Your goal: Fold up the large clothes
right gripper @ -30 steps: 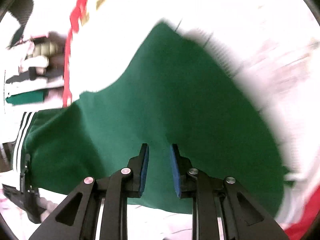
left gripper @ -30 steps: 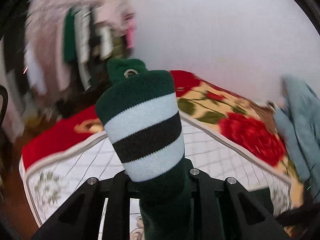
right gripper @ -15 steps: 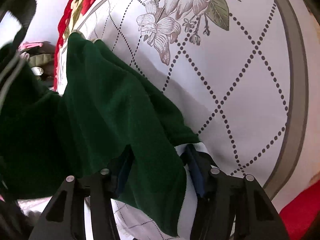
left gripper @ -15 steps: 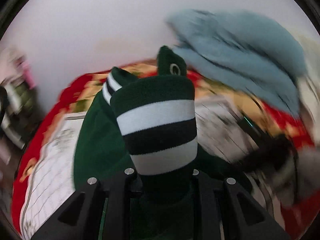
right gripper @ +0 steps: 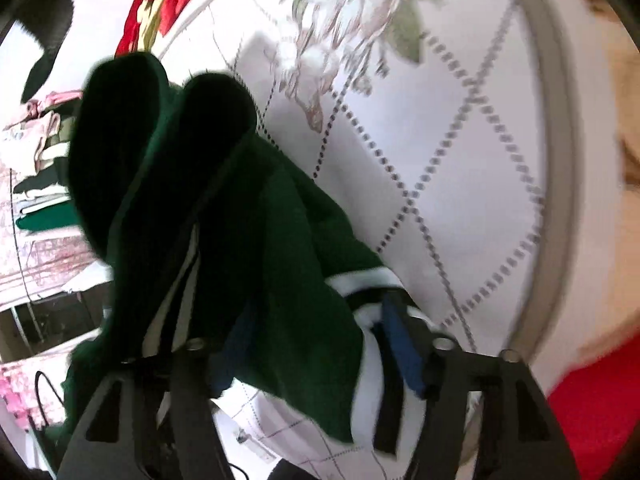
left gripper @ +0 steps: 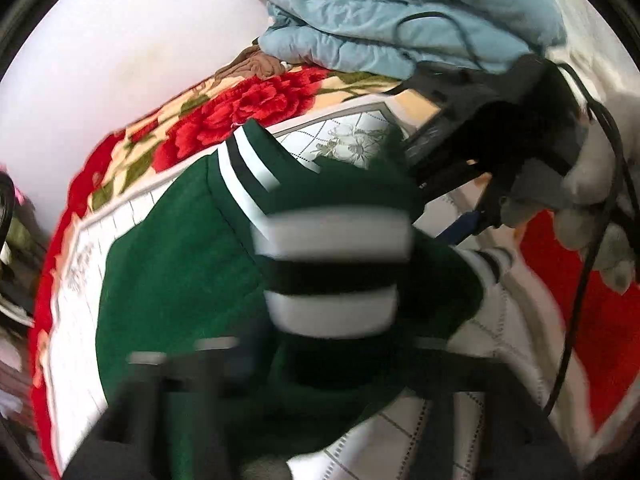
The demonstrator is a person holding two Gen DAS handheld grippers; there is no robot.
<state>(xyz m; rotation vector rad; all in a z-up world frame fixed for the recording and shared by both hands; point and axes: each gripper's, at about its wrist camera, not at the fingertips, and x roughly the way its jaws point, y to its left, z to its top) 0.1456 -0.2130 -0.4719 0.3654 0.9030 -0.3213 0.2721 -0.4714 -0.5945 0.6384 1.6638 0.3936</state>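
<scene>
Quilted bedspread (right gripper: 460, 184), green garment (left gripper: 168, 280) heaped, grippers opening

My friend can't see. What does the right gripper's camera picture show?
A dark green garment with white stripes lies bunched on a white quilt printed with flowers. The right gripper has just been opening, and the cloth's edge sits between its spread jaws.
</scene>
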